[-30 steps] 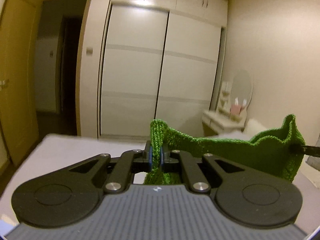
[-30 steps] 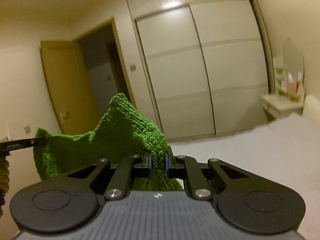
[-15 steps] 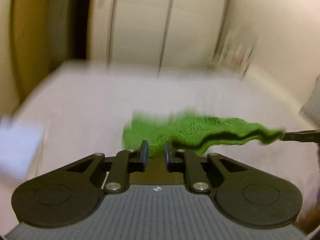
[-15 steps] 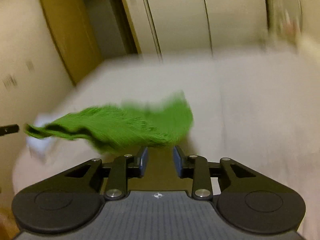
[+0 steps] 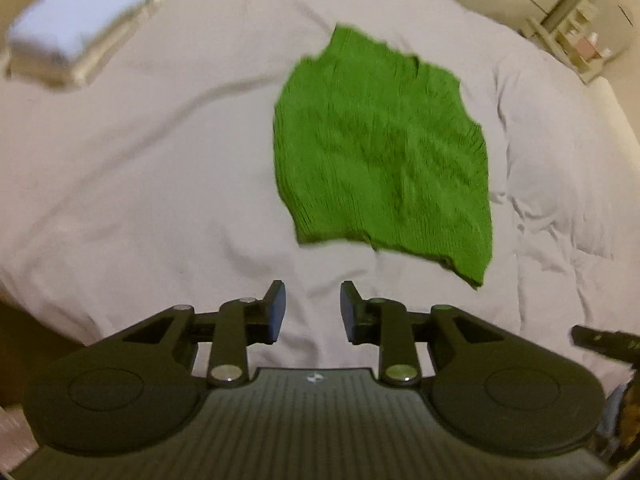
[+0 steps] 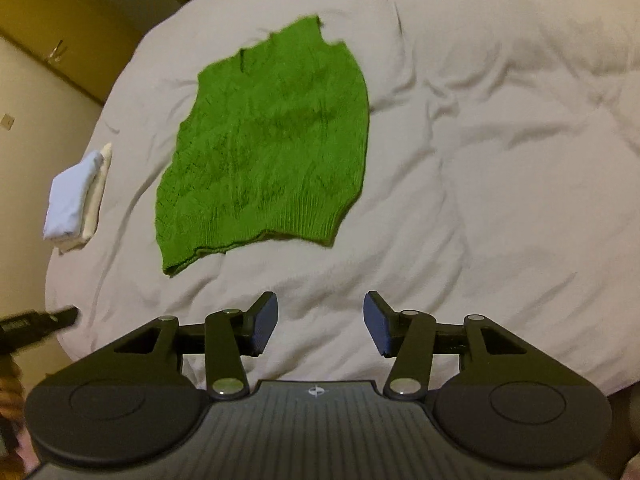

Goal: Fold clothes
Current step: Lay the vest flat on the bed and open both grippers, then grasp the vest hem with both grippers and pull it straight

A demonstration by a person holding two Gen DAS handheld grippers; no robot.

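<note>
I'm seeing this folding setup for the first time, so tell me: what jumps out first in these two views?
The bright green knitted garment stands out most, spread flat on the pale bedcover, ahead of both grippers and touched by neither. Next, the left gripper and right gripper sit low in their views, jaws open and empty. A small folded pale stack lies near the bed's edge, apart from the garment.

Green knit vest (image 5: 380,148); pale grey bedcover (image 5: 140,160)
</note>
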